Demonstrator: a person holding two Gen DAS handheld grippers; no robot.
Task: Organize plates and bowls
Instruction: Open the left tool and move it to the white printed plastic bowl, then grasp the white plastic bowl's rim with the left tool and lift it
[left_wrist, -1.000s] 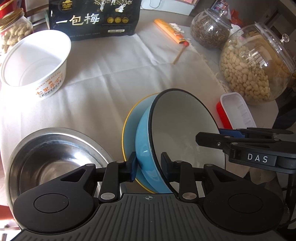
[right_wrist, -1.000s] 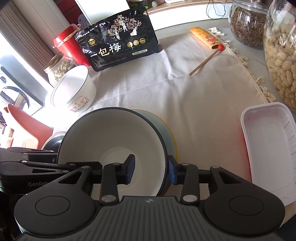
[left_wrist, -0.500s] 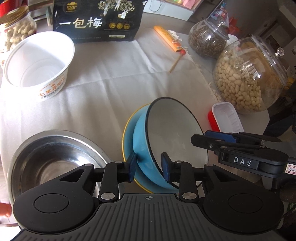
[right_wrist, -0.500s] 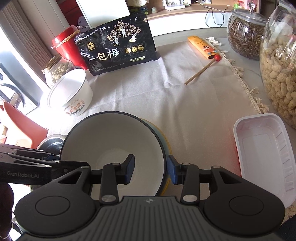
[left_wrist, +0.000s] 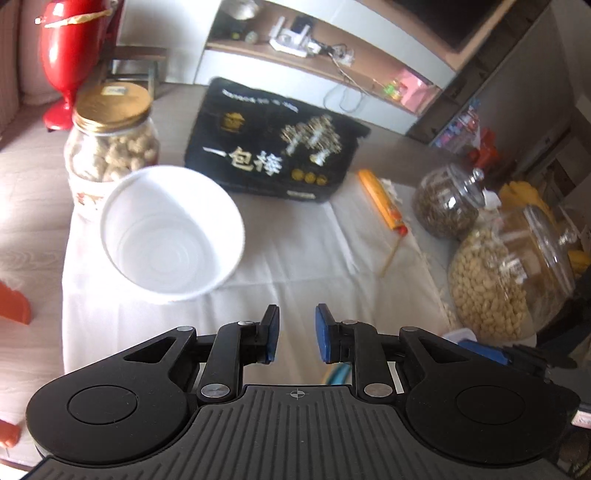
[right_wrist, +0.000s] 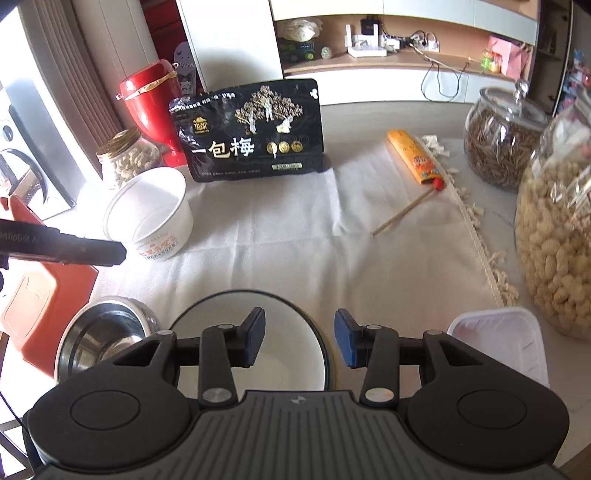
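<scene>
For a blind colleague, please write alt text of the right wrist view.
The right tool, jaws opening and empty, hovers over a white-lined bowl on a white tablecloth. A steel bowl sits left, a white plastic tray right, a paper bowl farther back.

white tub blurred, steel bowl partly hidden

The black snack bag carries large white characters "一包梅". The left tool's arm shows a partial, hard-to-read word like "nrobot AI". Red print on the white paper bowl is too small to read.
</scene>
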